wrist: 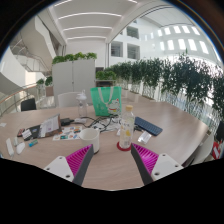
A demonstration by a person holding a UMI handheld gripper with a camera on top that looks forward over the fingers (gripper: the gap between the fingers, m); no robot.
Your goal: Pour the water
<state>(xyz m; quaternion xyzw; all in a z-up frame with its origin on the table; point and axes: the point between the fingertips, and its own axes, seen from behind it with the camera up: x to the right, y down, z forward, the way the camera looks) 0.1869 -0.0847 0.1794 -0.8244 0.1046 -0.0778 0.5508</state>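
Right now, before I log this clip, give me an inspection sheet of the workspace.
Surface: round wooden table, large bare areas.
Job's things: clear bottle upright on a red coaster, just ahead of the fingers; white cup beside it.
Clutter: dark tablet-like item, papers and small items.
Gripper: gripper open, holding nothing, pink pads showing.
Cables: a thin cable seems to run among the clutter, unclear.
Surroundings: green chair, plant hedge, bright atrium.
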